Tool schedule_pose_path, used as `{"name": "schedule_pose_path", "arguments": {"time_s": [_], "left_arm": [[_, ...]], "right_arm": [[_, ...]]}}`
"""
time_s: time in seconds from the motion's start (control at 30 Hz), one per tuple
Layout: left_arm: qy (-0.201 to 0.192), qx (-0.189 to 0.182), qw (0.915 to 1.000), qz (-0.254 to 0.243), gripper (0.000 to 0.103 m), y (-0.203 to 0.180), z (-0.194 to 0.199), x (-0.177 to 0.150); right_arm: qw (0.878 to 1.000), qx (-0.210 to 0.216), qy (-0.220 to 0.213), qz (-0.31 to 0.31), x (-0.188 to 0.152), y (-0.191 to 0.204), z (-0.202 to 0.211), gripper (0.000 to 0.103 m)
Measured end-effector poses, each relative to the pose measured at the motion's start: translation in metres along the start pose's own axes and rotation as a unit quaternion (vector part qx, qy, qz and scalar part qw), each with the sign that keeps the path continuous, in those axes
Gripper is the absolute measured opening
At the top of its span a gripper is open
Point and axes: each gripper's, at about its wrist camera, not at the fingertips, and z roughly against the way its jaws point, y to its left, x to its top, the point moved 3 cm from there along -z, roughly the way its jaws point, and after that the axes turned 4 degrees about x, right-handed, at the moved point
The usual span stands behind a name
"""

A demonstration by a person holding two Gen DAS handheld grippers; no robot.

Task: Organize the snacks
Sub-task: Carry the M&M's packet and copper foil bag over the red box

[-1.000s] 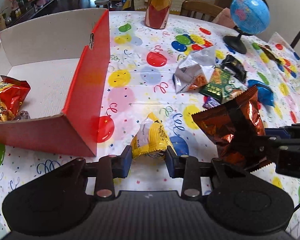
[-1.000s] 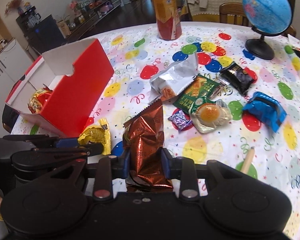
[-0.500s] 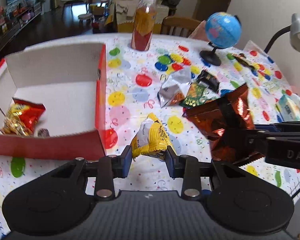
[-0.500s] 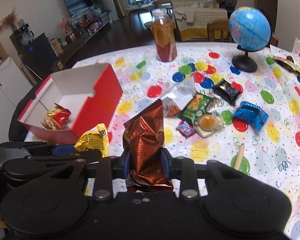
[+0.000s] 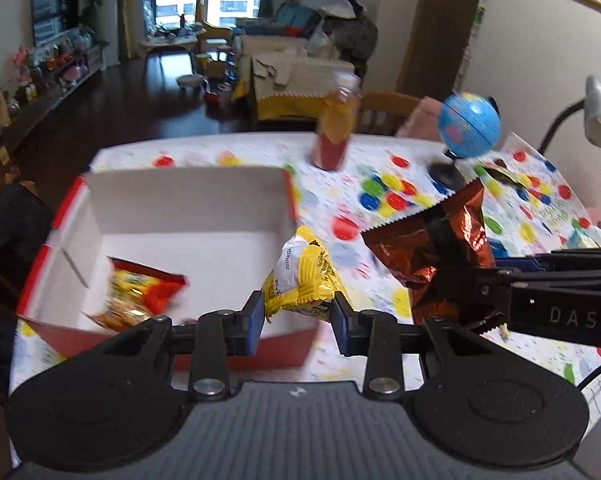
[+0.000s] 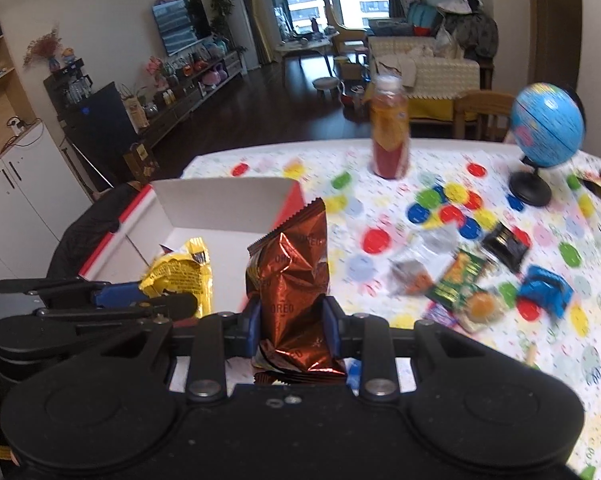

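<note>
Left wrist view: your left gripper (image 5: 296,314) jaws clamp the light, crinkly yellow packet (image 5: 302,276) above the red box (image 5: 188,200), your right gripper (image 6: 291,326) jaws the slippery foil Oreo bag (image 6: 290,280); hold both mid-body.

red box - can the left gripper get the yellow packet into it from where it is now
Probably yes. The left gripper holds the yellow packet above the red box, whose open top is clear, with only a red and yellow bag inside.

A juice bottle (image 6: 389,136) and a blue globe (image 6: 547,125) stand on the balloon-print tablecloth (image 6: 380,208).
</note>
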Motion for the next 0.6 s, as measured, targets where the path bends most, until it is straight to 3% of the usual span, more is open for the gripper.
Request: {"name": "schedule_pose_path", "arguments": {"time_s": [0.27, 0.6], "left_arm": [[-0.014, 0.028, 0.9994, 0.011, 0.034, 0.06, 0.006, 0.017], [0.0, 0.066, 0.9977, 0.017, 0.035, 0.126, -0.015, 0.021]], "right_arm": [[1.0, 0.009, -0.001, 0.012, 0.016, 0.042, -0.028, 0.03], [0.999, 0.005, 0.016, 0.032, 0.029, 0.076, -0.078, 0.03]]}}
